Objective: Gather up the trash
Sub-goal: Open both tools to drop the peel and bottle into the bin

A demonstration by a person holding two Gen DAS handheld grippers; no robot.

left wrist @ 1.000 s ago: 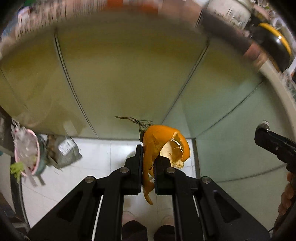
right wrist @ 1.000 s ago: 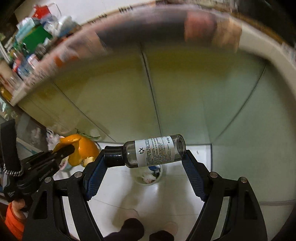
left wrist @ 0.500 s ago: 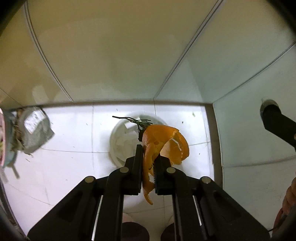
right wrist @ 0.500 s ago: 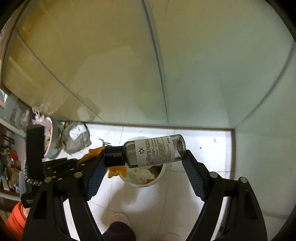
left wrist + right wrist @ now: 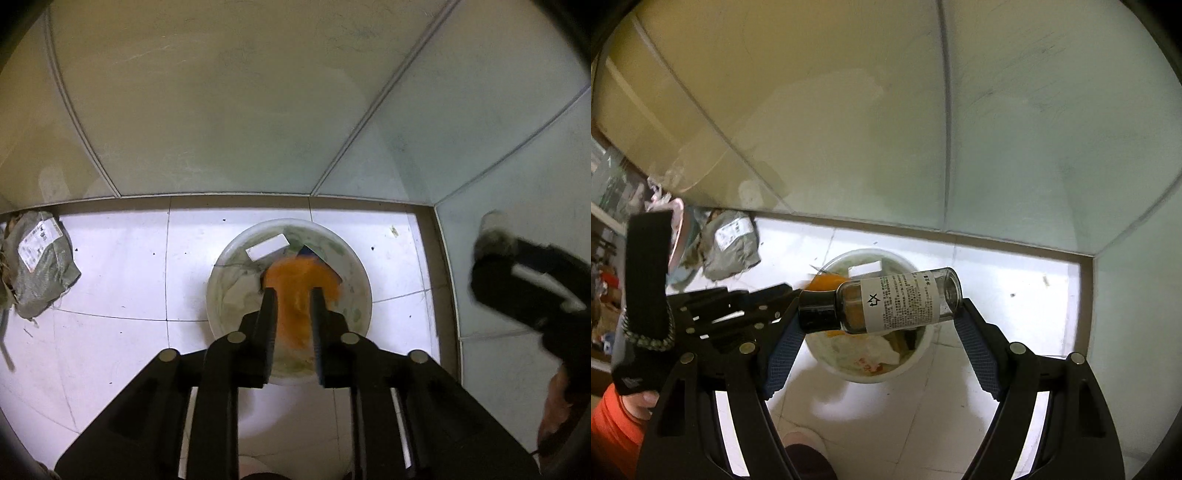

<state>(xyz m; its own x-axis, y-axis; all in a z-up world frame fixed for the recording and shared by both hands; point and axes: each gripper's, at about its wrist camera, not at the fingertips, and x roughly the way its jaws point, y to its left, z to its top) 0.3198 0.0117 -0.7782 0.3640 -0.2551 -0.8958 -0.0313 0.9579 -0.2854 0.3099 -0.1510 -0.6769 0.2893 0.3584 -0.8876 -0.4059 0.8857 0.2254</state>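
A white round bin (image 5: pixel 364 273) stands on the floor below both grippers, with paper and scraps inside. My left gripper (image 5: pixel 291 295) is open above it. The orange peel (image 5: pixel 295 280) is a blur between and below the jaws, falling free into the bin. My right gripper (image 5: pixel 879 306) is shut on a small clear bottle (image 5: pixel 897 301) with a black cap and a white label, held sideways over the bin (image 5: pixel 923 343). The peel (image 5: pixel 823 282) shows beside the bottle's cap, at the left gripper's fingertips (image 5: pixel 783 291).
A grey crumpled bag (image 5: pixel 40 266) lies on the white tiled floor at the left, also in the right wrist view (image 5: pixel 731 247). Pale cabinet fronts (image 5: pixel 221 110) rise right behind the bin. My right gripper (image 5: pixel 528 288) shows blurred at the right edge.
Both grippers came down over the bin. The left gripper opened and let go of the orange peel, which drops into the bin. The right gripper kept hold of the bottle.
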